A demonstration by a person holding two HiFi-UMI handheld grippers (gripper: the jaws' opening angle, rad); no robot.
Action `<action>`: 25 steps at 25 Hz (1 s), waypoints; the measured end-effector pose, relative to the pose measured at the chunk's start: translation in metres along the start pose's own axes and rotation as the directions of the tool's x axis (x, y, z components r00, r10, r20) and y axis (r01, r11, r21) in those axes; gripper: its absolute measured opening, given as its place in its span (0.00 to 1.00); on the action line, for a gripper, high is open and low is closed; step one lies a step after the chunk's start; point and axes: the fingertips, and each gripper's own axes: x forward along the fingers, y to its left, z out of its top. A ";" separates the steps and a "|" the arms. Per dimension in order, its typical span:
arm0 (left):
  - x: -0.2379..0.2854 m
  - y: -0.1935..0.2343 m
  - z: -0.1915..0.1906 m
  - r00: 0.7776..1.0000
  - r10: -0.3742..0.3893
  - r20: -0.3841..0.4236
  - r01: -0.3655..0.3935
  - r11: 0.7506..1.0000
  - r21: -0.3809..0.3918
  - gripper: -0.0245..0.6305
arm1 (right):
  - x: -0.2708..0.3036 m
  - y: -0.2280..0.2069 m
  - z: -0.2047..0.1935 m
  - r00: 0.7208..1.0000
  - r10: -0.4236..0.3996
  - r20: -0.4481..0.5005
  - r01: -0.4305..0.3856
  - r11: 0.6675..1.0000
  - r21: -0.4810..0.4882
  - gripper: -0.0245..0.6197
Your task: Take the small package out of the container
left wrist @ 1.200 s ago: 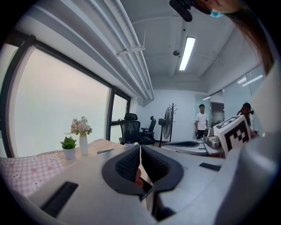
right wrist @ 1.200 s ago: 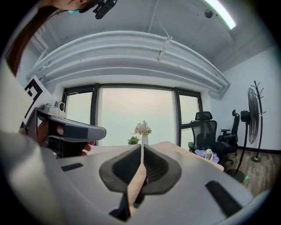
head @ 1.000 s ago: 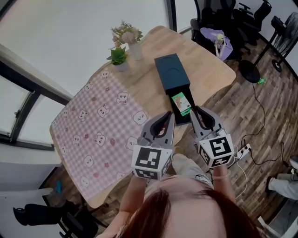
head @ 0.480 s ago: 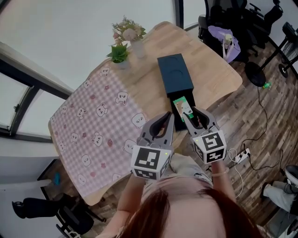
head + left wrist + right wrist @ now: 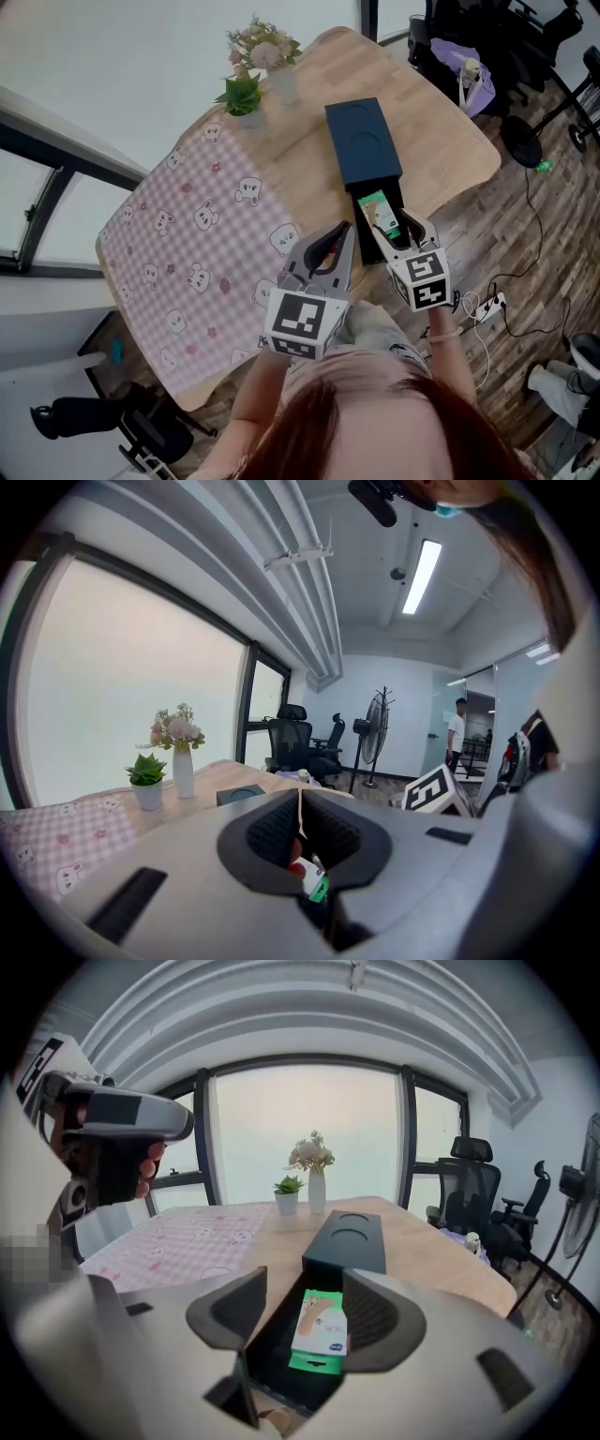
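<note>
The small package [image 5: 319, 1330] lies flat in the open black box [image 5: 345, 1239] on the counter [image 5: 422, 1241]. It looks light, thin and easy to squash, so a soft pinch on its long sides seems best. The right gripper [image 5: 302, 1299] hangs over it. Its jaws have just been opening and stand wide, with the package showing between them but not touched. The left gripper [image 5: 300, 819] has its jaws closed together.

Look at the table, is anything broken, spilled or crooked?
Nothing stands out. The dark blue rectangular box lies flat with its drawer slid open, the small green-and-white package lies flat inside, the white vase of flowers and small potted plant stand upright, and the pink checked cloth lies smooth.
</note>
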 end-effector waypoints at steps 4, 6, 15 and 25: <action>0.009 0.013 -0.003 0.999 -0.026 -0.020 0.026 1.000 0.000 0.06 | 0.020 -0.002 -0.015 0.998 -0.008 -0.064 0.009 1.000 0.012 0.43; 0.013 0.018 -0.005 0.999 -0.040 -0.028 0.039 0.999 -0.003 0.06 | 0.030 -0.004 -0.025 0.995 -0.014 -0.099 0.016 1.000 0.017 0.45; 0.033 0.038 -0.021 0.994 -0.078 -0.071 0.076 0.997 -0.028 0.06 | 0.067 -0.011 -0.063 0.969 -0.018 -0.245 0.028 0.999 0.035 0.50; 0.057 0.050 -0.029 0.989 -0.118 -0.090 0.114 0.992 -0.048 0.06 | 0.095 -0.018 -0.085 0.927 0.002 -0.374 0.019 0.998 0.053 0.55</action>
